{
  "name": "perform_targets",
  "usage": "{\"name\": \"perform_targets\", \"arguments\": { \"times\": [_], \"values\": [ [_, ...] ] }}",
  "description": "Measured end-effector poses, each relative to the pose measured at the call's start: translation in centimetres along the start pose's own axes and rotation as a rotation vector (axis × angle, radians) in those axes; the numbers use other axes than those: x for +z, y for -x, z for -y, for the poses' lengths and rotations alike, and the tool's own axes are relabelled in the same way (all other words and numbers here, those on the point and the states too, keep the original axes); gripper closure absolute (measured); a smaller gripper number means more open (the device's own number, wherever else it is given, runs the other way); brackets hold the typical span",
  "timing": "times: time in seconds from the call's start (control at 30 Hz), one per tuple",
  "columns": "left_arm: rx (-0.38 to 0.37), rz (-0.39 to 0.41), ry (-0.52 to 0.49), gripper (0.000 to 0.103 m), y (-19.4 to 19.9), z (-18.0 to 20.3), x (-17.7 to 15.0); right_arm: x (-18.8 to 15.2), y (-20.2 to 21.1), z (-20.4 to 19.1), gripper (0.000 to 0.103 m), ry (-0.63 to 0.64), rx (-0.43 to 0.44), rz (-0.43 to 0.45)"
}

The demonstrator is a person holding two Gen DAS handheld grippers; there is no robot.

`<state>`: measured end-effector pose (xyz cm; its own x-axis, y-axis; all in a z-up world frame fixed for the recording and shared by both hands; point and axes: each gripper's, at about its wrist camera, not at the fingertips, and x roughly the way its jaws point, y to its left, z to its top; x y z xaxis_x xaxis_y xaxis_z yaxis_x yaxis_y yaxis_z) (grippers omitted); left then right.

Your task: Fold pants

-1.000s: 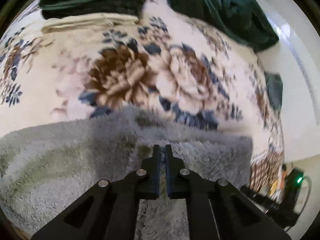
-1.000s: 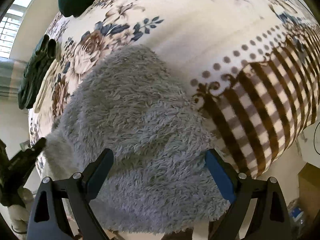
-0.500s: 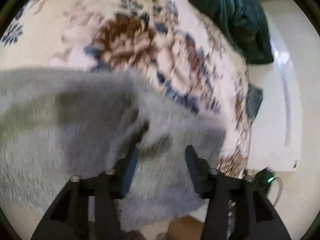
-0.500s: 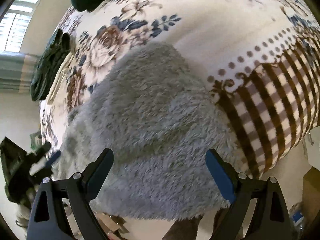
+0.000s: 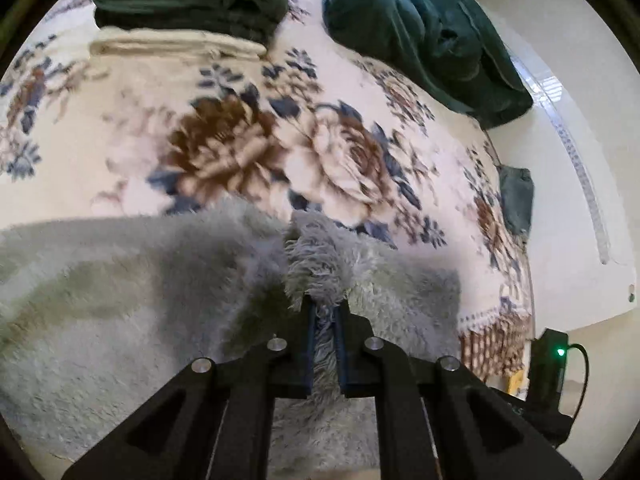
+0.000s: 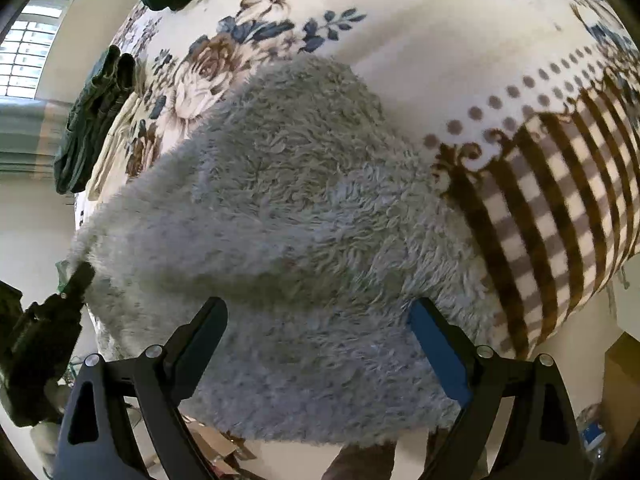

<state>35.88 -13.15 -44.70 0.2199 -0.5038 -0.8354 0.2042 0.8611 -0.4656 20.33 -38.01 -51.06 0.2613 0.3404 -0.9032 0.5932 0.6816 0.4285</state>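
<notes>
My left tool [image 5: 324, 312] is clenched on a tuft of the fluffy grey pants [image 5: 132, 292], its two black fingers [image 5: 306, 344] nearly together with a ridge of shaggy pile pinched between the blue pads and standing up just past the tips. My right tool [image 6: 318, 320] is released, its fingers spread wide and hanging just above the same pants [image 6: 280, 208] with nothing between them; in that view the left tool [image 6: 78, 280] shows at the far left edge, biting the corner of the fabric there. The pants lie in a thick grey heap at the near edge of the bed, spread over a cream blanket [image 5: 248, 128] printed with brown and blue flowers, whose checked brown border [image 6: 552, 216] hangs over the bed's side to the right. Farther back on the blanket sits a folded dark green stack [image 5: 192, 0] resting on a folded cream piece [image 5: 176, 46], and beside it, well apart from the pants, a loose dark green bundle [image 5: 424, 36]. A small black device with a green light [image 5: 560, 352] stands off the bed at the lower right.
</notes>
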Motion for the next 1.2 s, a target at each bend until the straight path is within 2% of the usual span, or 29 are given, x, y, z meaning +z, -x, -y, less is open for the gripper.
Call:
{"name": "perform_targets", "arguments": {
  "times": [0.17, 0.2, 0.3, 0.37, 0.4, 0.5, 0.6, 0.67, 0.73, 0.77, 0.8, 0.97, 1.2],
  "values": [
    [0.043, -0.082, 0.098, 0.097, -3.0, -4.0, 0.5, 0.2, 0.2, -1.2, 0.008, 0.022, 0.006, -0.017],
    [0.006, -0.119, 0.133, 0.096, -3.5, -4.7, 0.4, 0.2, 0.1, -1.5, 0.008, 0.036, -0.013, -0.027],
    [-0.069, -0.152, 0.212, 0.089, -2.8, -5.5, 0.1, 0.0, -0.2, -1.9, 0.008, 0.066, -0.042, -0.042],
    [-0.086, -0.141, 0.226, 0.078, -1.5, -5.6, -0.3, -0.4, -0.5, -1.9, 0.008, 0.074, -0.044, -0.057],
    [-0.089, -0.138, 0.235, 0.069, -0.9, -5.7, -0.5, -0.6, -0.6, -2.0, 0.008, 0.076, -0.042, -0.064],
    [-0.089, -0.175, 0.276, 0.067, -0.2, -6.0, -1.8, -1.7, -0.5, -2.0, 0.008, 0.065, -0.026, -0.071],
    [-0.052, -0.256, 0.249, 0.067, -1.0, -5.2, -3.7, -2.6, -0.1, -2.0, 0.008, 0.047, -0.011, -0.066],
    [0.004, -0.302, 0.188, 0.068, -2.3, -4.4, -5.2, -3.1, 0.0, -2.0, 0.008, 0.038, -0.007, -0.069],
    [0.028, -0.326, 0.14, 0.071, -3.2, -3.8, -6.3, -3.4, -0.2, -2.0, 0.008, 0.037, -0.017, -0.076],
    [0.044, -0.329, 0.114, 0.078, -3.5, -3.5, -6.9, -3.5, -0.4, -1.9, 0.008, 0.037, -0.024, -0.079],
    [0.042, -0.324, 0.103, 0.096, -3.5, -3.3, -7.3, -3.6, -0.6, -1.8, 0.008, 0.036, -0.035, -0.082],
    [0.025, -0.217, 0.072, 0.098, -0.2, -3.4, -7.5, -3.6, -1.0, -1.7, 0.008, 0.029, -0.034, -0.09],
    [0.076, -0.204, 0.108, 0.098, 0.9, -7.0, -7.0, -4.6, -1.7, -3.6, 0.008, 0.077, -0.027, -0.123]
  ]
}}
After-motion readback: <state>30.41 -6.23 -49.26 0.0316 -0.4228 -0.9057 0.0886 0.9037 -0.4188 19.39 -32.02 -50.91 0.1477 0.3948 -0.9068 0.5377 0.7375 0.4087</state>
